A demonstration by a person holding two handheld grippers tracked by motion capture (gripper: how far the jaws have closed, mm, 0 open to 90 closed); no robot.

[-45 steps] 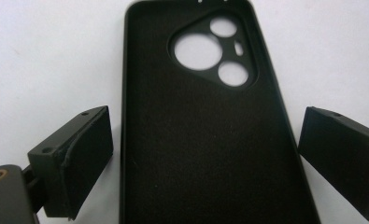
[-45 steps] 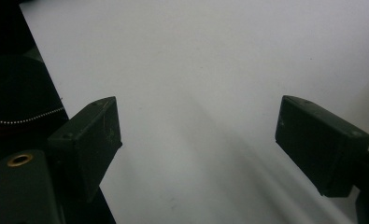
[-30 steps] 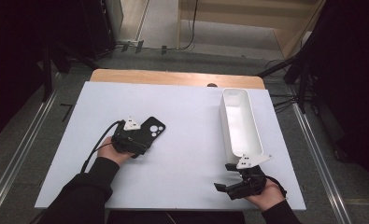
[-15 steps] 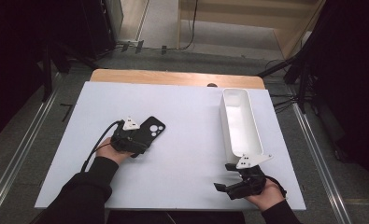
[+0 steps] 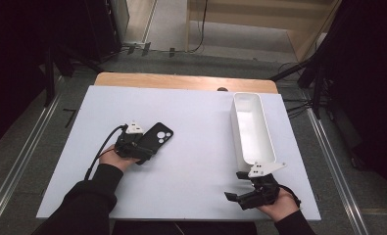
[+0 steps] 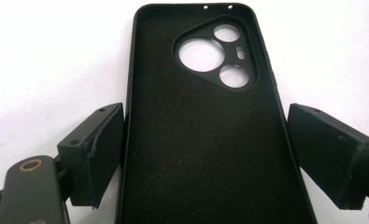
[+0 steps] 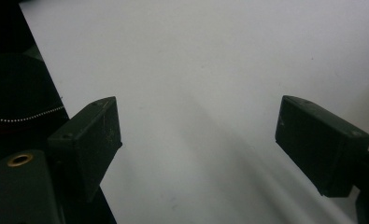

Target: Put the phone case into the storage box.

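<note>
A black phone case lies flat on the white table top, left of centre, inside face up. In the left gripper view the case shows its camera cutout at the far end. My left gripper is open and straddles the case's near half. Its left jaw touches the case's edge, and a thin gap remains at its right jaw. My right gripper rests open near the front right edge of the table, with only bare table between its jaws.
A long white bin stands lengthwise at the right of the table, just beyond the right gripper. A wooden strip borders the far edge. The left gripper's cable trails back toward the person.
</note>
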